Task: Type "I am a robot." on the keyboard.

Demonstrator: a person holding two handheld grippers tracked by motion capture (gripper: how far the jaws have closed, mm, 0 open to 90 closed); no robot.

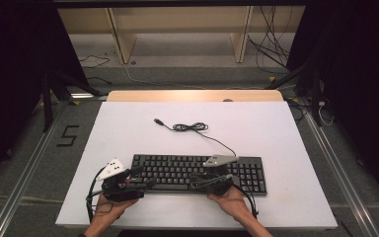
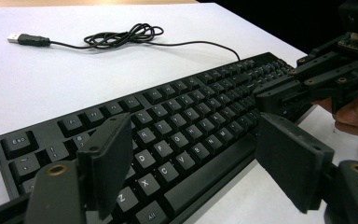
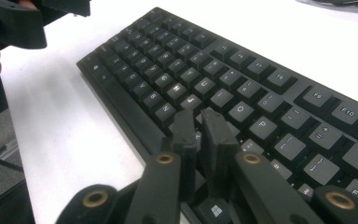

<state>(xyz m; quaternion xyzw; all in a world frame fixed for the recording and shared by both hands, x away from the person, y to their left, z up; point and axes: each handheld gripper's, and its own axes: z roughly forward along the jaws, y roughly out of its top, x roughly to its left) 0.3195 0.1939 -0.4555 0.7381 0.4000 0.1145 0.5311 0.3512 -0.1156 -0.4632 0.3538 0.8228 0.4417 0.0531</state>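
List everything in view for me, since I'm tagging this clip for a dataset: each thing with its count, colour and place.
keyboard: one, black, near edge of the white board, in front of the person
keyboard cable: one, black, partly coiled on the board beyond the keyboard, USB plug lying free at its far left end
white board: one, white, covering the table
table: one, light wood, edge showing past the board
wooden shelf frame: one, pale, on the floor behind the table
left gripper: one, black, jaws open over the keyboard's left end
right gripper: one, black, jaws shut over the keys right of middle
hands: two, holding the grippers
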